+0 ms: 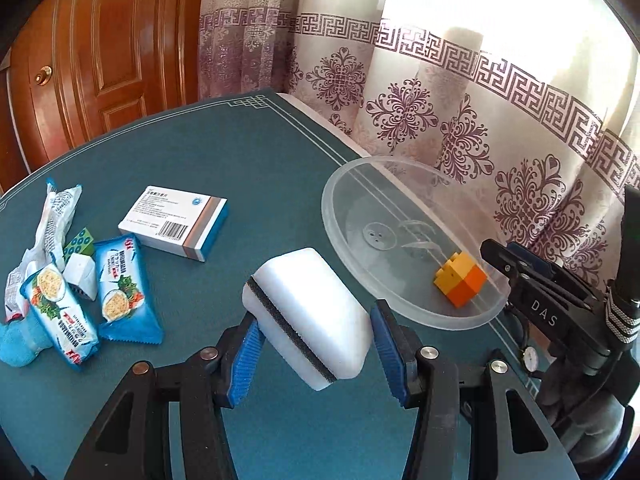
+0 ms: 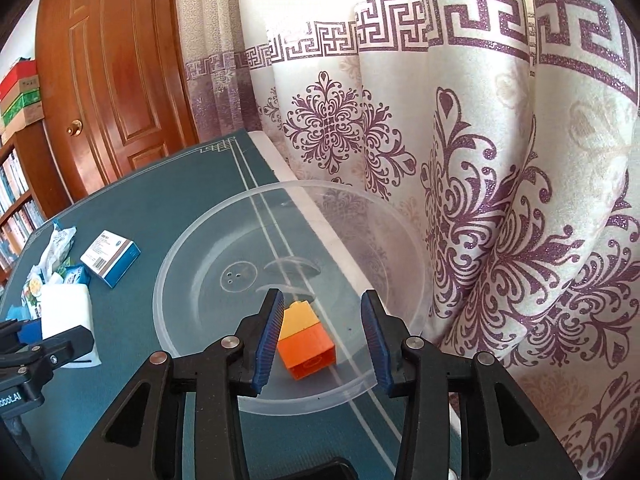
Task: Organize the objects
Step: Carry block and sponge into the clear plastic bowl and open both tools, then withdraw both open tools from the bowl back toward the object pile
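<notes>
My left gripper (image 1: 316,340) is shut on a white sponge with a dark stripe (image 1: 308,312) and holds it above the teal table, left of the clear plastic tray (image 1: 348,240). A yellow-and-orange toy block (image 1: 460,280) lies in the tray. My right gripper (image 2: 322,340) is open above the tray's near rim (image 2: 304,410); the block (image 2: 306,340) lies between its fingers, next to the left pad, not gripped. The sponge also shows at the left of the right wrist view (image 2: 66,308).
A medicine box (image 1: 176,224), blue snack packets (image 1: 116,288), a white wrapper (image 1: 52,220) and a green block (image 1: 80,240) lie at the table's left. A patterned curtain (image 1: 480,120) hangs just behind the tray. A wooden door (image 1: 92,52) stands beyond the table.
</notes>
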